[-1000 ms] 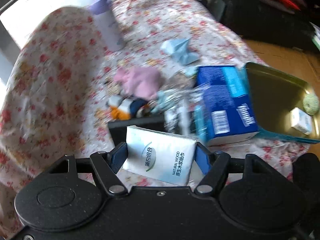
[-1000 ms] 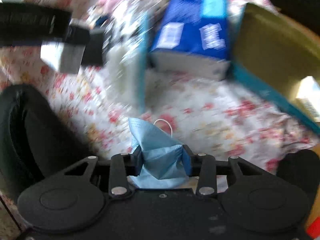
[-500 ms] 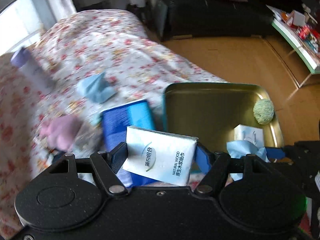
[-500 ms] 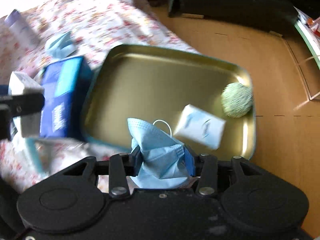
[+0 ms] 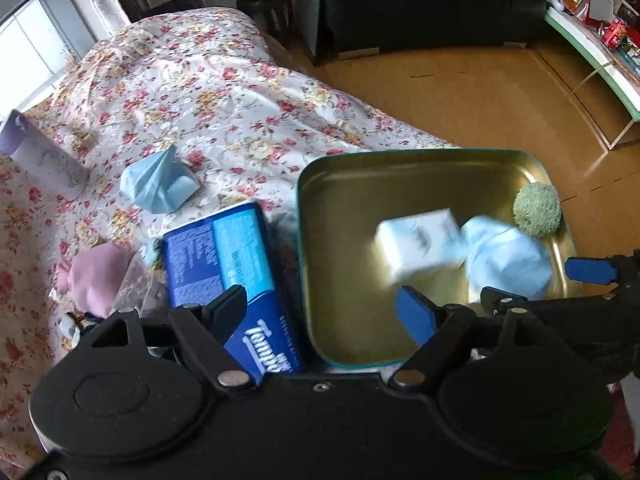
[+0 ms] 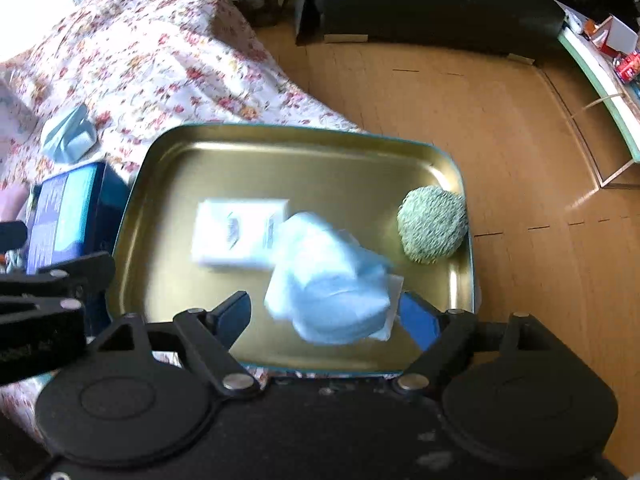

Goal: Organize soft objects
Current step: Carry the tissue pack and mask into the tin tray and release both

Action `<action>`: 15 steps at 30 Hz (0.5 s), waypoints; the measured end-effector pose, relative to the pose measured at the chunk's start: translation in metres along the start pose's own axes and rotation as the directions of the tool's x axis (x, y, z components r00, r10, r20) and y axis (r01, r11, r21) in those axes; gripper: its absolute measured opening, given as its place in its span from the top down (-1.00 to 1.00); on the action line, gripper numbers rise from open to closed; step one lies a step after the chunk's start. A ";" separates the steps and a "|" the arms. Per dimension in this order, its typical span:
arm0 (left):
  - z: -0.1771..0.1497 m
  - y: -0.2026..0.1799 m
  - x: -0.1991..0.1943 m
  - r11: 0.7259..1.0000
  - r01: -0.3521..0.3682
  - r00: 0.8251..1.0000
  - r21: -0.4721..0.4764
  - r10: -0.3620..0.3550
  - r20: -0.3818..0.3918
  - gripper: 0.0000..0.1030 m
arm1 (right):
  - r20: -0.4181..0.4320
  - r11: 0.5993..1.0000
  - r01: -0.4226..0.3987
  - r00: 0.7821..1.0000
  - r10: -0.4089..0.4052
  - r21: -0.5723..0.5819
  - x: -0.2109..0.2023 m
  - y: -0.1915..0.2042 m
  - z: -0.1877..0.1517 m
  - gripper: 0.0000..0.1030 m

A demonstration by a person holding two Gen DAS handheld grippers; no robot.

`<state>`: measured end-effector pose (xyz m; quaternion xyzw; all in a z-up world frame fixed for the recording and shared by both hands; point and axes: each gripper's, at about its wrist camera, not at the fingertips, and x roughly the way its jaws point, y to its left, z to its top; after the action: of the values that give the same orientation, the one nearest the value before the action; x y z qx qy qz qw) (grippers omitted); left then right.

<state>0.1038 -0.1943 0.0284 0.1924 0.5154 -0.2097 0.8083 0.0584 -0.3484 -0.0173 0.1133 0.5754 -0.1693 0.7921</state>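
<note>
Both grippers hang over a gold metal tray (image 5: pixel 400 155) (image 6: pixel 280 130) on the flowered bed. My left gripper (image 5: pixel 324 308) has its jaws opening and nothing between them. A white tissue pack (image 5: pixel 420 244) (image 6: pixel 236 236) shows blurred over the tray floor beyond its fingers. My right gripper (image 6: pixel 326 314) also has its jaws opening. A crumpled blue face mask (image 6: pixel 328 280) (image 5: pixel 508 256) is blurred and loose between its fingers, with the pads apart from it. A green fuzzy ball (image 6: pixel 432 222) (image 5: pixel 537 210) lies in the tray's far right corner.
A blue tissue box (image 5: pixel 224 256) (image 6: pixel 60 216) lies against the tray's left side. Another blue mask (image 5: pixel 160 184) (image 6: pixel 68 136), a pink plush toy (image 5: pixel 96 272) and a purple bottle (image 5: pixel 36 152) sit on the bed. Wooden floor lies beyond the tray.
Both grippers swung from the bed to over the tray. The left has let go of the tissue pack and the right has let go of the mask; both items are dropping into the tray.
</note>
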 end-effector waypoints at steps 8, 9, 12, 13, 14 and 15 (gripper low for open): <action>-0.029 0.029 -0.019 0.999 -0.037 0.999 -0.029 0.038 0.029 -0.54 | -0.013 0.998 -0.046 0.999 0.045 -0.050 -0.014 0.033 -0.020 -0.60; -0.034 0.033 -0.022 0.999 -0.041 0.999 -0.037 0.042 0.034 -0.54 | -0.014 0.997 -0.052 0.999 0.051 -0.060 -0.017 0.038 -0.023 -0.61; -0.047 0.047 -0.031 0.997 -0.046 0.998 -0.058 0.049 0.048 -0.55 | -0.013 0.994 -0.063 0.998 0.062 -0.091 -0.024 0.053 -0.031 -0.62; -0.052 0.053 -0.034 0.997 -0.048 0.997 -0.067 0.052 0.054 -0.55 | -0.013 0.993 -0.067 0.998 0.066 -0.100 -0.026 0.058 -0.033 -0.62; -0.056 0.058 -0.036 0.996 -0.051 0.997 -0.076 0.055 0.059 -0.57 | -0.013 0.991 -0.072 0.997 0.071 -0.111 -0.029 0.064 -0.035 -0.63; -0.061 0.064 -0.040 0.995 -0.053 0.996 -0.088 0.059 0.064 -0.59 | -0.014 0.990 -0.077 0.997 0.076 -0.121 -0.031 0.069 -0.038 -0.63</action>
<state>0.0771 -0.1024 0.0466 0.1648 0.4909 -0.1708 0.8382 0.0443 -0.2665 -0.0003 0.0876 0.5835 -0.1028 0.8008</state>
